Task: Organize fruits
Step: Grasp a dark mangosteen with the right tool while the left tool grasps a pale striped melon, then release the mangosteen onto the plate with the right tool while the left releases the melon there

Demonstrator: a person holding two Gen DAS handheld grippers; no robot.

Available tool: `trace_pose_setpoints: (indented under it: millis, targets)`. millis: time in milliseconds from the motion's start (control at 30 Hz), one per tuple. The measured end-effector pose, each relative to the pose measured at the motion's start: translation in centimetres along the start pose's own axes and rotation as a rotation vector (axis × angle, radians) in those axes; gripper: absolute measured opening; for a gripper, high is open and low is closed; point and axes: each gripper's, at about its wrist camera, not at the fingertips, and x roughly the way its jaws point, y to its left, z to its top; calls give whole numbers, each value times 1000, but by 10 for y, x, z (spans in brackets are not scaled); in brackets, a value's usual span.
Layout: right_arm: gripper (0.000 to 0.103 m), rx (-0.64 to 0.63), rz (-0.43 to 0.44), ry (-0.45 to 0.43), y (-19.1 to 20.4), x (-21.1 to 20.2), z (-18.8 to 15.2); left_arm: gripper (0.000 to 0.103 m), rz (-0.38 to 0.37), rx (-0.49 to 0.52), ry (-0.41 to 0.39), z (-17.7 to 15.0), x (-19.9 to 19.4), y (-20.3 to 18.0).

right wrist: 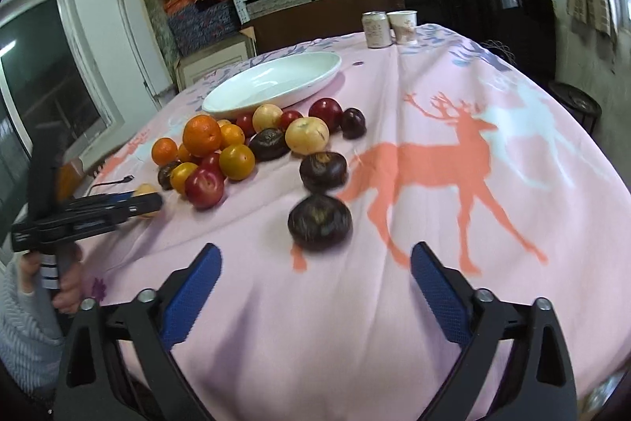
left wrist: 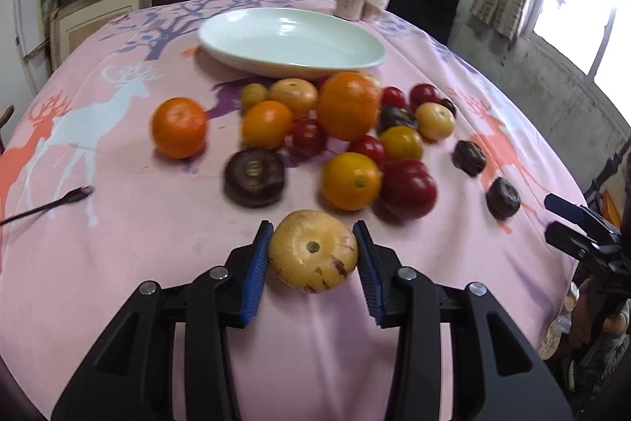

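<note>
Pale yellow round fruit (left wrist: 313, 250) sits on pink deer-print cloth (left wrist: 130, 243), our left gripper (left wrist: 313, 255) pads flanking it, seemingly touching. Right gripper (right wrist: 315, 287) gapes empty short of dark purple fruit (right wrist: 319, 221). Pick-up stage; next, lift toward white oval dish (left wrist: 292, 42).

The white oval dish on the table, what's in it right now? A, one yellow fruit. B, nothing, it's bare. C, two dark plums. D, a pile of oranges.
B: the white oval dish shows only its bare glazed inside in both wrist views, while the fruits all lie on the pink tablecloth in front of it.
</note>
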Motion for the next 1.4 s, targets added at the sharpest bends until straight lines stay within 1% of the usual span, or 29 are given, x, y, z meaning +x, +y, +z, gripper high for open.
trace_pose_setpoints:
  millis: [33,67,100,167,233,267,333,433,500,600,633,667,700,733,767,800,833,900,933,967,1033,1100,1133,1200,1300,1333,1367,1400]
  targets:
    - [84,-5,-4,15,0,7,4,41,6,-15,-2,-1,-2,6]
    - [78,-7,-7,38,0,17,9,41,12,-32,-2,-2,-3,12]
    - [69,-6,-8,62,-1,26,12,41,10,-43,1,-2,-3,16]
    - [64,-12,-25,100,0,41,13,41,-10,-65,8,-2,-3,23]
    - [57,-46,-57,100,5,44,17,41,-15,-64,5,-1,-3,24]
    - [48,-56,-68,106,6,46,19,41,-19,-61,6,-1,-2,24]
    - [44,-68,-69,112,7,49,20,41,-23,-53,13,0,-1,23]
    - [43,-121,-81,107,13,50,20,41,-21,-43,26,2,3,20]
    - [43,-118,-61,109,14,47,21,41,-24,-45,39,7,7,21]
    - [43,-102,-16,77,11,35,46,41,1,-13,30,21,8,18]
    - [43,-97,-7,49,10,31,60,41,27,8,11,33,7,17]
    - [43,-89,10,13,9,27,81,41,43,22,-9,42,5,16]
    - [43,-82,28,-16,9,26,100,41,60,37,-42,61,3,14]
    - [43,-80,38,-36,10,27,115,41,62,42,-60,73,3,13]
    - [43,-76,49,-66,11,33,138,41,61,42,-81,90,4,13]
    - [43,-72,53,-83,13,39,153,41,61,33,-105,112,8,14]
    - [43,-64,59,-93,13,49,168,41,60,26,-114,127,12,15]
    - [43,-42,75,-93,13,83,199,41,52,1,-119,156,26,17]
    - [43,-34,78,-87,13,94,206,41,49,-20,-117,172,38,20]
    - [43,-22,93,-69,11,116,217,41,53,-32,-114,184,48,22]
    - [43,-9,97,-49,12,141,226,41,66,-54,-98,202,72,28]
    - [43,-11,104,-6,9,175,234,41,74,-69,-68,210,96,31]
    - [43,-16,102,6,10,183,233,41,78,-72,-52,214,106,33]
    - [43,-43,89,38,14,201,228,41,90,-66,-16,214,127,35]
    - [44,-74,73,76,19,212,221,41,96,-53,26,209,147,37]
    - [48,-76,70,75,19,213,221,41,94,-50,41,207,152,38]
    - [55,-77,61,63,20,212,221,45,84,-53,47,206,154,39]
    - [57,-82,56,54,21,211,222,50,77,-57,43,205,154,39]
